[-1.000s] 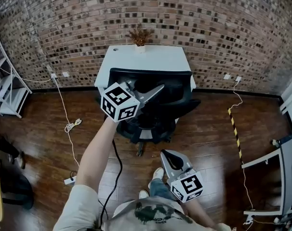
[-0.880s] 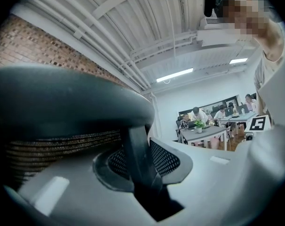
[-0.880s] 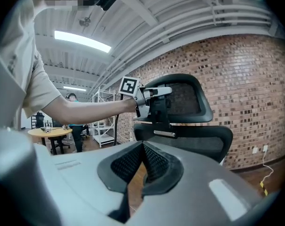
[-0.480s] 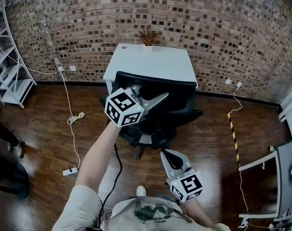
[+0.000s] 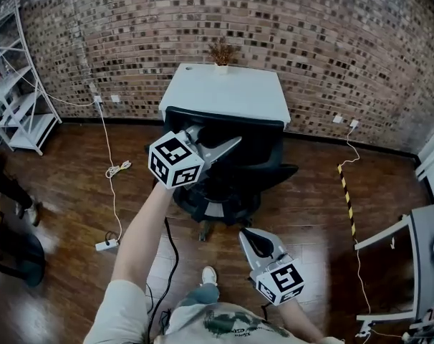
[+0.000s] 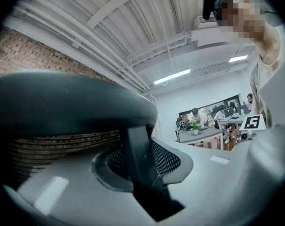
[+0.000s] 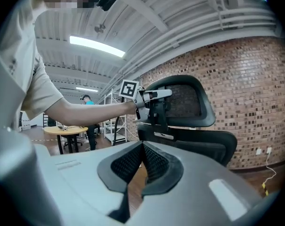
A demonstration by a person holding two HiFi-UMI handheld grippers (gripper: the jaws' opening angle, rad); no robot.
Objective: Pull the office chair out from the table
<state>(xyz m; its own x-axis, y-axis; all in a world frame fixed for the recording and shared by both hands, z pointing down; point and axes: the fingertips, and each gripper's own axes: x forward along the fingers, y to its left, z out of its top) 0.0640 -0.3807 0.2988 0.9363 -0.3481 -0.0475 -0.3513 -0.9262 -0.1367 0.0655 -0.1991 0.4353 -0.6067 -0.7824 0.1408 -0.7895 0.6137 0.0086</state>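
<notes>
The black office chair [image 5: 238, 160] stands with its back against the front edge of the white table [image 5: 231, 92]. My left gripper [image 5: 231, 144] reaches level to the top of the chair's back. In the left gripper view the dark stem [image 6: 141, 161] under the headrest [image 6: 62, 102] stands between the pads of the left gripper [image 6: 138, 147]; the jaws are opening but still touch it. My right gripper [image 5: 247, 233] hangs low near my body, behind the chair, shut and holding nothing. The right gripper view shows the right gripper [image 7: 142, 147] facing the chair [image 7: 194, 140] and the left gripper [image 7: 157, 94].
A dried plant [image 5: 220, 52] sits at the table's far edge by the brick wall. A white shelf rack [image 5: 20, 99] stands left. A cable and power strip [image 5: 106, 244] lie on the wood floor. Striped tape [image 5: 348, 199] and a grey table frame [image 5: 410, 256] are at right.
The chair and my left gripper have come slightly back from the table towards me. My feet have stepped back, and the right gripper moved back with me.
</notes>
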